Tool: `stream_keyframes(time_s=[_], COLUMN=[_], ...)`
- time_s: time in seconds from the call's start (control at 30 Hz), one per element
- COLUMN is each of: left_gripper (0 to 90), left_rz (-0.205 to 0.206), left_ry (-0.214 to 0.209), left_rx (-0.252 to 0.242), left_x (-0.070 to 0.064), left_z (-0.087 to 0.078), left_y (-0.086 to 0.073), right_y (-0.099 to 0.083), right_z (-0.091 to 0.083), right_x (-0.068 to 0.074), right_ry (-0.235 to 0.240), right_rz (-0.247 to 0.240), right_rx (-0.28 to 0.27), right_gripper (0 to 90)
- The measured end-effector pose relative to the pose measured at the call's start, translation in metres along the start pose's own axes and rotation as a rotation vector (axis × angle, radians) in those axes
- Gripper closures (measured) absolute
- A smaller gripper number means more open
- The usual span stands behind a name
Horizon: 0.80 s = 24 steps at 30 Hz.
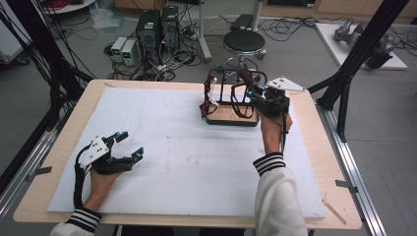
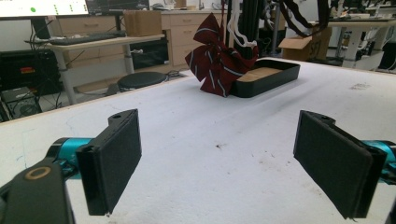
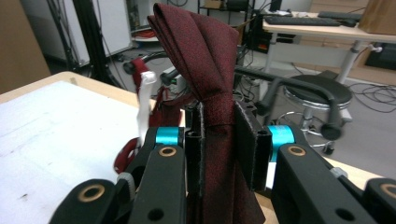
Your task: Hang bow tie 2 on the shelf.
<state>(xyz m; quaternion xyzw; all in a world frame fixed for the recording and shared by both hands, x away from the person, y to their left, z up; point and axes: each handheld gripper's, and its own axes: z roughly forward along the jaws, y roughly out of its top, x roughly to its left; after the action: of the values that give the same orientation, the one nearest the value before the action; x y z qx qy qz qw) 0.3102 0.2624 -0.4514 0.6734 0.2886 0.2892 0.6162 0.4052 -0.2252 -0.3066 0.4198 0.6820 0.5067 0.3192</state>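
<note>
While right tool [image 3: 219, 135] pinches tie [image 3: 205, 56], left tool [image 2: 224, 158] gapes.

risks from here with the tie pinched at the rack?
1. The right tongs are shut on the folded dark red tie beside the rack's black rail; pulling away could snag the fabric there.
2. The rack tray sits loose on the white mat, and the left tongs are open and far off, so a tug may drag or tip it.
3. The striped tie drooping over the tray edge could get pulled off.
</note>
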Motion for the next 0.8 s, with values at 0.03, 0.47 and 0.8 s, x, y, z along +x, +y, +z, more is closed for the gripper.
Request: stream_keyframes(time_s=[0.03, 0.47, 0.8], left_gripper=[15.5, 15.5, 15.5], left_rz=[0.001, -0.001, -0.004], left_ry=[-0.001, 0.001, 0.0], left_rx=[0.0, 0.0, 0.0], left_x=[0.0, 0.0, 0.0], left_z=[0.0, 0.0, 0.0], left_y=[0.0, 0.0, 0.0], right_y=[0.001, 0.004, 0.009], right_z=[-0.001, -0.009, -0.01], right_x=[-0.002, -0.031, -0.047], right_ry=[-0.008, -0.059, -0.085], right_rz=[0.0, 0.042, 0.044], right_rx=[-0.007, -0.018, -0.022], right_gripper=[74.4, 74.4, 74.4])
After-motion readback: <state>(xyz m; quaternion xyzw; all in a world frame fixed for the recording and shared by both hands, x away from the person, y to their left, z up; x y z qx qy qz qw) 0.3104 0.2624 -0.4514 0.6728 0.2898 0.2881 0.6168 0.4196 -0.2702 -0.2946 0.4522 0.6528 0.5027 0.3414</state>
